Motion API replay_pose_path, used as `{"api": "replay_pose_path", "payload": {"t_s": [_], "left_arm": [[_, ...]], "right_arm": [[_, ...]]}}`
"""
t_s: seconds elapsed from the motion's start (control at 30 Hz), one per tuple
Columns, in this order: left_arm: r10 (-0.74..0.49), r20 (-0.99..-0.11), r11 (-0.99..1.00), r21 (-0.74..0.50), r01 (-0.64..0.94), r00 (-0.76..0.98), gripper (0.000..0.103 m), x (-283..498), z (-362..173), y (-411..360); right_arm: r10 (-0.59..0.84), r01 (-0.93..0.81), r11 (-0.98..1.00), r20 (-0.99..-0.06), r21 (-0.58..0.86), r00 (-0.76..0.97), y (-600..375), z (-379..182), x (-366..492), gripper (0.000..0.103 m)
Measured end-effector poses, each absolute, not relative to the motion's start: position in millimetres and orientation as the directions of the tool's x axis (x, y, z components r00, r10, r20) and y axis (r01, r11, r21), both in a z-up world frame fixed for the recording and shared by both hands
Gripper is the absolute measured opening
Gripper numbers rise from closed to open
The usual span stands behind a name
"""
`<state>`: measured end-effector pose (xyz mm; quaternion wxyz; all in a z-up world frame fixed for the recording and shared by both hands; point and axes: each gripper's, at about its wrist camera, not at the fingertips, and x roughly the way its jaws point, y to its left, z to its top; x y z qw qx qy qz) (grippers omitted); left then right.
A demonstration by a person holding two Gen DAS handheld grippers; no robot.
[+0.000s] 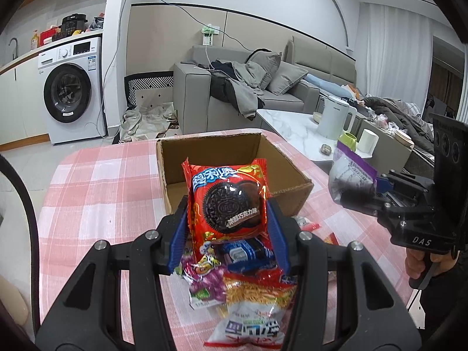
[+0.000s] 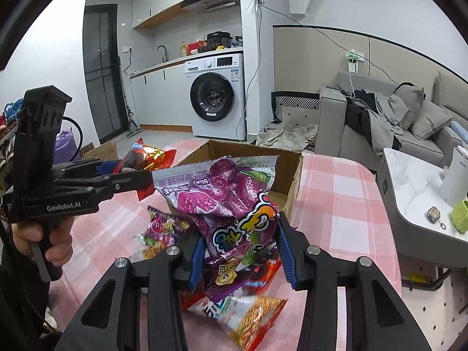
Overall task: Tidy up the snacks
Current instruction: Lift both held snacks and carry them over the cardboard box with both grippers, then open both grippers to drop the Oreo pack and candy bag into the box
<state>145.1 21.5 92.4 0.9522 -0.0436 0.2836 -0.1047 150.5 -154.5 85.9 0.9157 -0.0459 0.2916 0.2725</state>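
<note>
**Ana:** While both hands hang over the pink checked table, look at the left gripper: its blue pads are clamped on the lower half of the red cookie pack, one pad on each side edge.

**Ben:** And the right gripper is doing the same job, jaws pinched on the crumpled bottom of the purple snack bag. Both packs are in the air, just on the near side of the open cardboard box.

**Ana:** How will these handle, do you reckon?

**Ben:** Light, I'd say, and slick foil. The cookie pack looks puffed and fairly stiff, so a side grip suits it, though the biscuits inside could crack if squeezed hard. The purple bag is soft and already creased; taking it by the gathered end seems the safest hold.

**Ana:** Orientation?

**Ben:** The cookie pack stands nearly upright, long axis running up from the pads, tipped a little left, printed face toward the camera. The purple bag also rises out of its pads, top seam leaning toward the box, print upside down from this side.

**Ana:** Beyond them?

**Ben:** A loose heap of snack packets lies on the table's near edge, under both grippers. The box sits toward the far edge, and it looks bare inside from here.
</note>
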Motion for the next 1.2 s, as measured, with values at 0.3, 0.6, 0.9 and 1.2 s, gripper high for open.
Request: {"api": "replay_pose_path", "payload": {"t_s": [0.3,0.6,0.9,1.2], "left_arm": [[-0.212,-0.538,0.977,-0.135,0.165,0.816,0.047,182.7,92.1,28.6],[-0.199,-0.555,0.98,-0.128,0.154,0.807,0.047,222.0,88.1,31.9],[-0.179,-0.6,0.984,-0.116,0.137,0.779,0.047,262.6,65.3,26.6],[-0.162,-0.641,0.987,-0.116,0.114,0.75,0.047,295.4,38.9,26.6]], "right_arm": [[0.464,-0.518,0.852,-0.571,0.078,0.677,-140.1,87.4,175.6,0.044],[0.461,-0.516,0.852,-0.586,0.083,0.666,-129.4,79.0,197.9,0.044],[0.457,-0.509,0.854,-0.613,0.103,0.644,-116.8,68.9,225.8,0.044],[0.455,-0.504,0.855,-0.639,0.119,0.621,-99.2,60.0,252.8,0.044]]}}
